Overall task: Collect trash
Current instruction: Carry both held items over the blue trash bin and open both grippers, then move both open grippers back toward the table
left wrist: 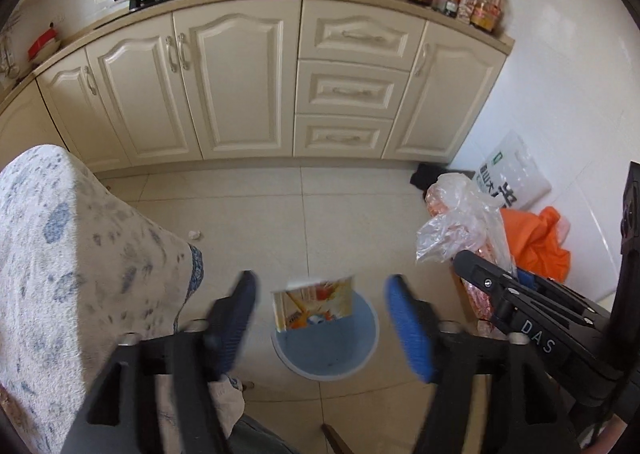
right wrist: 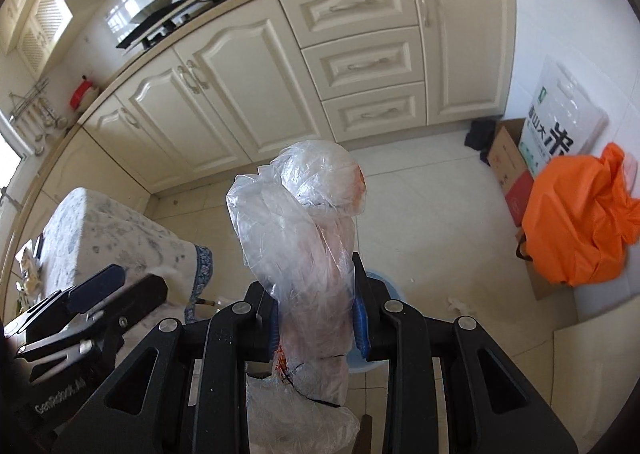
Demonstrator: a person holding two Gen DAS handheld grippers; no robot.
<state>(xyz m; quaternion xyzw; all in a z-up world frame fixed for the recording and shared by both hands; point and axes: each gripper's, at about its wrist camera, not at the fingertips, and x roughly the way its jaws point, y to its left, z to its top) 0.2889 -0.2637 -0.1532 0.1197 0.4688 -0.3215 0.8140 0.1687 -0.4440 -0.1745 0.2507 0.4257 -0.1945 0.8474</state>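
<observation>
carton: a printed paper carton [left wrist: 314, 304], orange and yellow on its face, sits low in the middle of my left wrist view. It is between my spread fingers but touches neither pad; its lower edge is at the mouth of the bin, and I judge it to be dropping in.
bin: a pale blue round trash bin [left wrist: 332, 350] stands on the tiled floor, bottom centre of the left view. In the right view only a sliver of its rim [right wrist: 380, 278] shows behind my load.
left gripper: my left gripper [left wrist: 320, 318] is wide, its blue pads well apart, with nothing pressed between them.
right gripper: my right gripper [right wrist: 316, 318] is narrow and clamped on a crumpled clear plastic bag [right wrist: 304, 221] with pinkish wrapping inside. The bag stands up from the pads through the middle of the right view.
step in hand: letting go of the carton over the bin, by my reading.
next move: bring the plastic bag over the bin mouth, then spread the right pads. The bag is bulky and light, so I judge it may catch on the rim.
still on the floor: a small white scrap [left wrist: 195, 234] lies near the patterned tablecloth [left wrist: 72, 254], left of centre.
surroundings: cream cabinets [left wrist: 240, 85] across the top; an orange bag [right wrist: 576, 221] at the right.
</observation>
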